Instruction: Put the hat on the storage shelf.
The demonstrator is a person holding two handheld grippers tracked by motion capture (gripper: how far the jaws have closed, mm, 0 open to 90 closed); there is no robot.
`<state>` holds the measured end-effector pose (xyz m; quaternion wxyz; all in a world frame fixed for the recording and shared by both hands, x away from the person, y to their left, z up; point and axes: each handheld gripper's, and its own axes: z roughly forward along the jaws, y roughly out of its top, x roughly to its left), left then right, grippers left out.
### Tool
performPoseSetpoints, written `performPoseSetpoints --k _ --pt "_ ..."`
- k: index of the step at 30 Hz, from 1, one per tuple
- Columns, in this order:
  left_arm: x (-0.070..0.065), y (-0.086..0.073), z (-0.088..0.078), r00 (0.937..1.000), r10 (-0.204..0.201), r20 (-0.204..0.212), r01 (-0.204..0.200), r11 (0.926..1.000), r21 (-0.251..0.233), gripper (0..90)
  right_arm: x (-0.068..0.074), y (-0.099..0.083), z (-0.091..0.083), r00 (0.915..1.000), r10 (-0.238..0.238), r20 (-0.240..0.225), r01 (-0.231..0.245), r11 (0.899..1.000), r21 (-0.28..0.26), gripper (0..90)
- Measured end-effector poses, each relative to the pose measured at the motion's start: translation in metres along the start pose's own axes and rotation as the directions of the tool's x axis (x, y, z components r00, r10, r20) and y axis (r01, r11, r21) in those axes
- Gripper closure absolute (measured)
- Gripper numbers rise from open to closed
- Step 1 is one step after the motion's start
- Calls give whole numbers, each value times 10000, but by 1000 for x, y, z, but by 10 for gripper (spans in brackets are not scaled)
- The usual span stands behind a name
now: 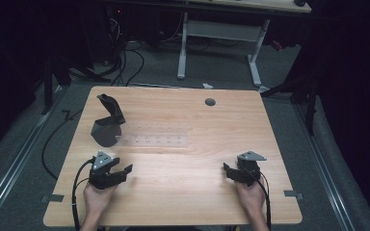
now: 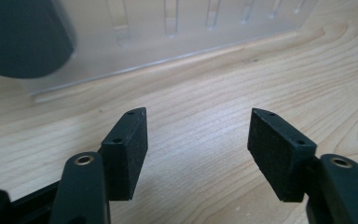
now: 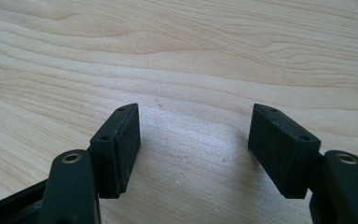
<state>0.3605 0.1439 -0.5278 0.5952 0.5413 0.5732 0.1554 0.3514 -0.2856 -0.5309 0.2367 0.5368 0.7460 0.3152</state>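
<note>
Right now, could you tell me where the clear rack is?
In the high view, the clear rack lies left of the table's middle, beside the black stand, ahead of the left gripper.

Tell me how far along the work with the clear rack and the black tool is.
Nothing looks done yet. The clear rack lies flat, and the black tool stands at its left end, untouched. The left gripper points toward the rack, jaws open and empty. The right gripper is open over bare table. All handling remains.

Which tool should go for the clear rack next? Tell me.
Left. The left tool is open, empty and faces the clear rack close ahead; the right tool sits across the table.
</note>
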Motion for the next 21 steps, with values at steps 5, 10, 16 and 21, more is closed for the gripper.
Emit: performPoseSetpoints --k 5,10,16,21 --pt "1 -5 9 9998 8 -221 -5 9999 149 377 0 0 0 10000 -1 -2 1 10000 2 344" --pt "2 -14 16 9967 519 -628 -484 9972 571 382 0 0 0 10000 -12 -8 12 10000 4 343" --pt "-1 -19 17 9905 1175 -718 -1129 9914 658 364 0 0 0 10000 8 -5 -8 10000 4 343" --pt "-2 -19 17 9910 1116 -739 -1065 9918 704 335 0 0 0 10000 -4 -11 4 10000 0 341"
